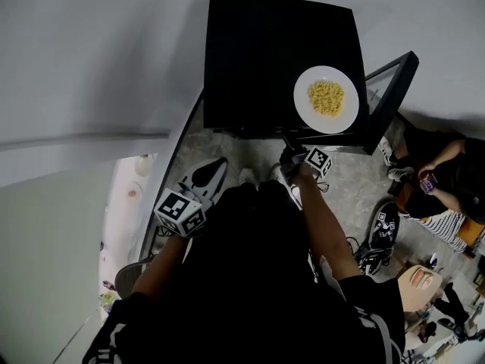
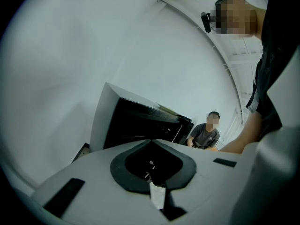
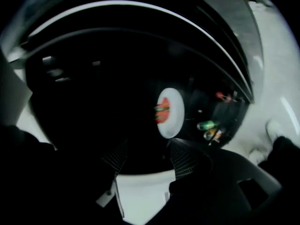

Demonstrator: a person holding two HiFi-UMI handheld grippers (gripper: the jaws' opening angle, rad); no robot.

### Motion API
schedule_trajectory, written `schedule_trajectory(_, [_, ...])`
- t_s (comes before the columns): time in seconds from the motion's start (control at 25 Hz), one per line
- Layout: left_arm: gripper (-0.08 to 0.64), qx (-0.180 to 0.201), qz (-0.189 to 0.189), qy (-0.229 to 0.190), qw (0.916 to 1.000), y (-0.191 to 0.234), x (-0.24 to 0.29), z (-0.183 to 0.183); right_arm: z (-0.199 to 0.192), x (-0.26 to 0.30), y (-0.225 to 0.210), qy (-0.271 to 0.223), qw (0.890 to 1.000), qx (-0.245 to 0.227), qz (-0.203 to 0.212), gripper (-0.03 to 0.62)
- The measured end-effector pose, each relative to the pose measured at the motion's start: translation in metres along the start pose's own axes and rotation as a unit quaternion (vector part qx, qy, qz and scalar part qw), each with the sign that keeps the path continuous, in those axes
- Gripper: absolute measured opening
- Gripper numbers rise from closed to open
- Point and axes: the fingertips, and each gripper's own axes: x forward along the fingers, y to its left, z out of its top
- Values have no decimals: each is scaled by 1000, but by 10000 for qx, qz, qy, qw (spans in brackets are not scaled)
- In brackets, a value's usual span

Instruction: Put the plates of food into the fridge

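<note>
A white plate of yellow noodles [image 1: 326, 98] rests on top of the black fridge [image 1: 265, 59], near its right front corner. A second white plate with red and green food [image 3: 169, 112] stands inside the dark fridge cavity. My right gripper [image 1: 288, 152] hangs just in front of the fridge opening, below the noodle plate. In the right gripper view it [image 3: 147, 150] is open, with nothing between its ribbed pads [image 3: 183, 159]. My left gripper [image 1: 209, 174] is held back to the left, jaws together and empty, pointing at the fridge [image 2: 140, 123].
The fridge door [image 1: 390, 89] stands open to the right, with bottles [image 3: 207, 125] on its shelf. People sit on the floor at the right [image 1: 443, 180]. A spare gripper [image 1: 383, 233] lies on the floor beside my right arm. A white wall runs along the left.
</note>
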Motion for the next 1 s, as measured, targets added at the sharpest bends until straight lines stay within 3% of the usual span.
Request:
schedule_trajectory(0.12, [20,-18,-157,-96,9998,-6,10,7,-8,-32,42,208,9960,-688,532,302])
schedule_trajectory(0.28, [20,-49,-355,-198,9992,-17,19,14,-16,-82,90,158,9887,-1186,903,283])
schedule_trajectory(0.48, [20,34,-442,-111,9990,-26,27,6,-13,-129,124,-94,9730,-2083,988,119])
schedule_trajectory(0.68, [20,321,-567,6,9979,-40,32,1,-11,-153,152,-268,9679,-2224,1141,99])
schedule_trajectory(0.88, [20,84,-605,-249,9978,-46,34,8,-13,-168,171,-234,9624,-2402,1249,79])
schedule_trajectory(1.0, [20,193,-496,-316,9981,-46,37,9,-14,-172,181,-215,9599,-2455,1337,62])
